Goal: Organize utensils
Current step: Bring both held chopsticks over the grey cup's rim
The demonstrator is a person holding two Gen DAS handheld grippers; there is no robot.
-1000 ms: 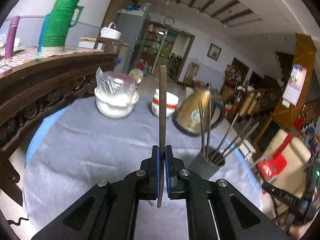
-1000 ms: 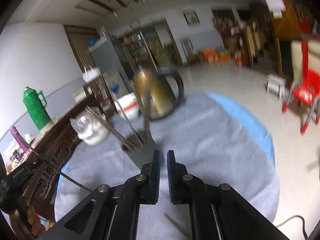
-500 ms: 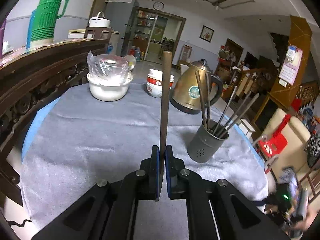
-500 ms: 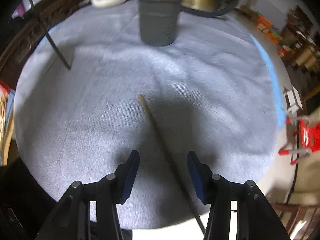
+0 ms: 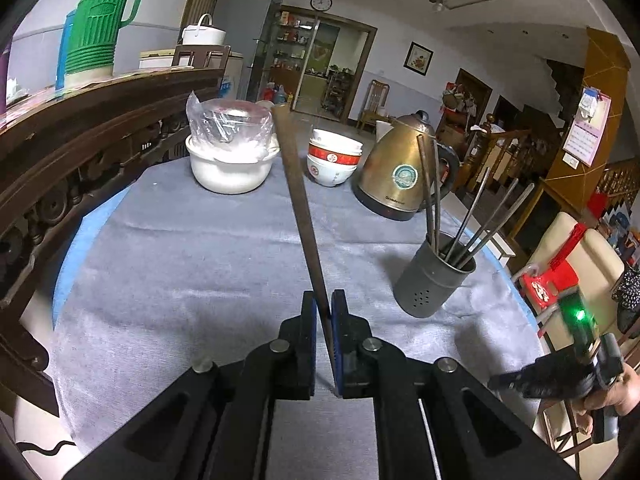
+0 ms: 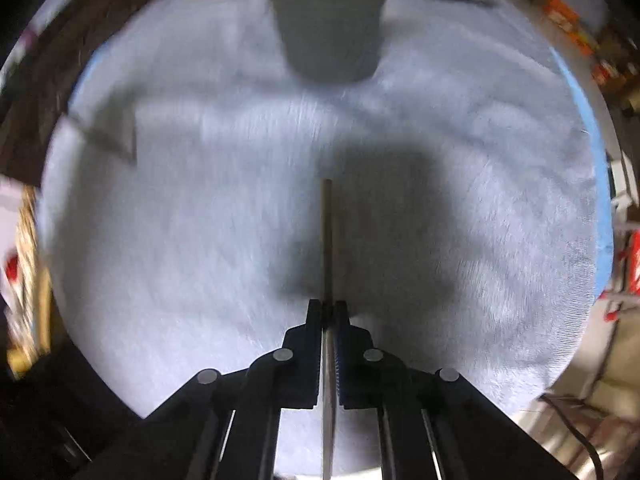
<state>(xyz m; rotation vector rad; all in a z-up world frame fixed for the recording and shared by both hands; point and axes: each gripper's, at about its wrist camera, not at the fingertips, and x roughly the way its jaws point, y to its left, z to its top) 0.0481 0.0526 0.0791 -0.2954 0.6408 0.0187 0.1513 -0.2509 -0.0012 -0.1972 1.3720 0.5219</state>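
Left wrist view, from left to right: a green ribbed plastic thermos point(image 5: 96, 28) stands on a dark carved wooden sideboard point(image 5: 80, 128) beside the round desk point(image 5: 180, 264), which is covered with a grey cloth. At the far edge of the desk stand a white ceramic bowl holding a plastic-wrapped container point(image 5: 231, 148), a stack of white bowls with red bands point(image 5: 334, 160) and a brass-coloured electric kettle point(image 5: 400, 172). In the foreground the left gripper point(image 5: 324, 312) has its fingers closed tight on a long brown wooden chopstick point(image 5: 298, 204), which rises from the pads and leans slightly to the left. To the right of it stands a grey perforated metal utensil cup point(image 5: 430, 280) with several dark chopsticks point(image 5: 472, 220) fanned out of it. At the lower right edge the right gripper appears, held in a hand point(image 5: 608, 400).

Right wrist view, blurred: the right gripper point(image 6: 329, 312) points steeply down at the grey cloth, and its fingers are shut on a second brown chopstick point(image 6: 327, 236), which lies straight ahead along the cloth. The utensil cup point(image 6: 328, 28) stands beyond its tip, well apart from it.
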